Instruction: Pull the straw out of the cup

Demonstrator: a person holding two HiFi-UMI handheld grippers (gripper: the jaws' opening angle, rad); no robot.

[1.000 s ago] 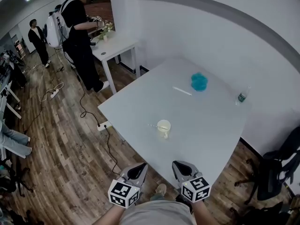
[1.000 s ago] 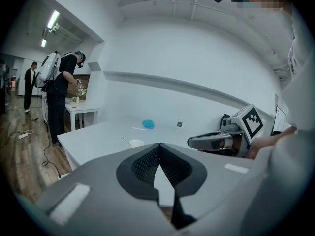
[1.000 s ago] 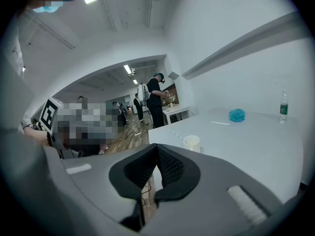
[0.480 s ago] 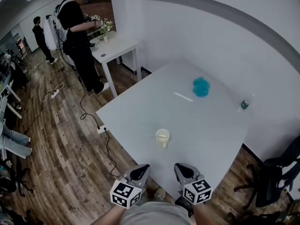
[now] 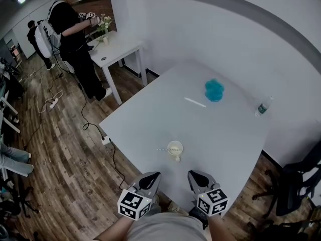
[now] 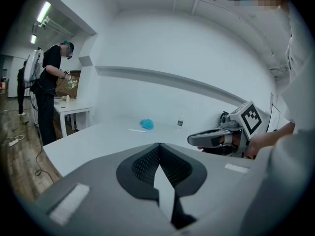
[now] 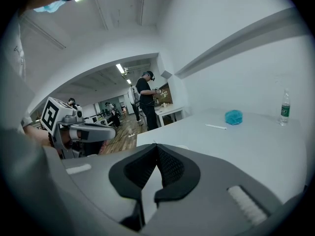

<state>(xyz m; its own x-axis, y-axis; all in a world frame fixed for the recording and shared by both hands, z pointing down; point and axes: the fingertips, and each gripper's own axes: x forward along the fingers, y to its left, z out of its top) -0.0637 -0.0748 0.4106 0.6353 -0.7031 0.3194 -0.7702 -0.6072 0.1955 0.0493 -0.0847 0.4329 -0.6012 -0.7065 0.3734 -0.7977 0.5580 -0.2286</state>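
A pale cup (image 5: 175,148) stands near the front edge of the white table (image 5: 220,134), with a thin straw (image 5: 162,149) sticking out of it to the left. My left gripper (image 5: 150,178) and right gripper (image 5: 195,177) hover side by side just short of that edge, apart from the cup. Both are shut with nothing between the jaws. In the left gripper view the shut left gripper (image 6: 159,144) has the right gripper (image 6: 210,138) beside it. In the right gripper view the right gripper (image 7: 155,144) hides the cup.
A blue crumpled thing (image 5: 214,89), a loose white straw (image 5: 194,102) and a small bottle (image 5: 263,106) lie on the far half of the table. A person (image 5: 70,29) stands at a second white table (image 5: 113,46) at the back left. A cable (image 5: 113,154) trails on the wood floor.
Both grippers have come nearer to the table's front edge and the cup, still shut. The person at the back table has shifted a little in view.
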